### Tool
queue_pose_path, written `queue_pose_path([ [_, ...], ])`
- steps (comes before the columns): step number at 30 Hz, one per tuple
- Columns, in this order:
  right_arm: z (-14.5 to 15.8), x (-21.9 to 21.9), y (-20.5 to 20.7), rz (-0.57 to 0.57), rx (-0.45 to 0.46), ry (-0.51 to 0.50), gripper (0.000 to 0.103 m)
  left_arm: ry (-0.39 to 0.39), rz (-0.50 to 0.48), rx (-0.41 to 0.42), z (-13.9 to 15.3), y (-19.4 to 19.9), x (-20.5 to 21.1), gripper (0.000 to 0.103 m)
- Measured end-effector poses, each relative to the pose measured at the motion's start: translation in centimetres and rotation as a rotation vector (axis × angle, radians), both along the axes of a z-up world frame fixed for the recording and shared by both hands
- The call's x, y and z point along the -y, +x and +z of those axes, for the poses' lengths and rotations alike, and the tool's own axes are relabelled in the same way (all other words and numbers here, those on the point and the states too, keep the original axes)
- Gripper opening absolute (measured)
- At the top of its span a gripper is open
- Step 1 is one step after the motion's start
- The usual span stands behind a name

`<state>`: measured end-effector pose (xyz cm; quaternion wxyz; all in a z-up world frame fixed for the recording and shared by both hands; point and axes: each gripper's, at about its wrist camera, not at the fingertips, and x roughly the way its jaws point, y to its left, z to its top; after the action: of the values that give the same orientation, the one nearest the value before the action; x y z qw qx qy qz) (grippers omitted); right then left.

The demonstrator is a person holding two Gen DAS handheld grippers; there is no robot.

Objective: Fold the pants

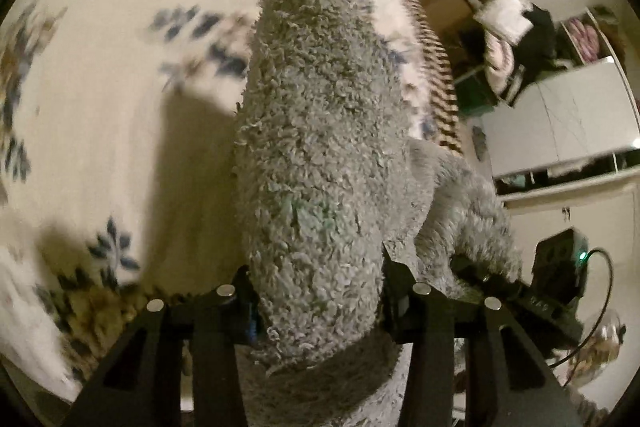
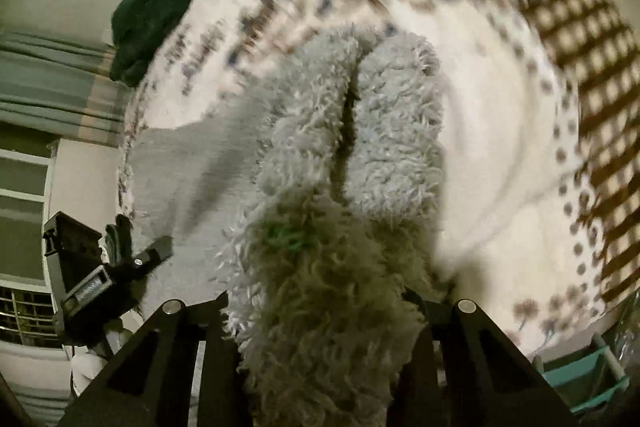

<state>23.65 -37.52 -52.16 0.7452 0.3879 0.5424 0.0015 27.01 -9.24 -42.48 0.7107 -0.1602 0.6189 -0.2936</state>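
Note:
The grey fleece pants hang from my left gripper, which is shut on their fuzzy fabric above the bed. In the right wrist view the same pants run away from my right gripper, which is shut on another bunch of the fabric; two folds lie side by side with a dark seam between them. The other gripper shows in each view: the right one at the lower right of the left view, the left one at the lower left of the right view.
A white bedspread with blue floral print lies under the pants, with a striped blanket along its far edge. A dark green cloth lies at the bed's corner. A white cabinet and clutter stand beside the bed.

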Motion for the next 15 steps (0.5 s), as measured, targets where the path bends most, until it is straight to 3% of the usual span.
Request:
queue_pose_path([
  [3, 2.7, -0.6, 2.8, 0.041, 0.010, 0.039, 0.028, 0.005, -0.047, 0.020, 2.2, 2.2, 1.0, 0.041],
  [5, 2.5, -0.2, 3.8, 0.046, -0.032, 0.039, 0.031, 0.037, -0.064, 0.010, 1.7, 3.8, 1.2, 0.041],
  [9, -4.6, 0.8, 3.3, 0.029, -0.216, 0.090, 0.049, 0.114, -0.028, -0.088, -3.3, 5.4, -0.9, 0.043],
  [10, -6.2, 0.9, 2.8, 0.026, -0.248, 0.105, 0.064, 0.122, -0.019, -0.109, -4.3, 5.6, -1.2, 0.048],
  [11, -7.7, 0.8, 2.2, 0.027, -0.279, 0.101, 0.070, 0.137, -0.005, -0.126, -5.5, 5.6, -1.6, 0.050],
  [15, -11.2, 0.5, 0.9, 0.026, -0.295, 0.120, 0.091, 0.172, 0.028, -0.156, -8.0, 5.6, -2.6, 0.070],
])
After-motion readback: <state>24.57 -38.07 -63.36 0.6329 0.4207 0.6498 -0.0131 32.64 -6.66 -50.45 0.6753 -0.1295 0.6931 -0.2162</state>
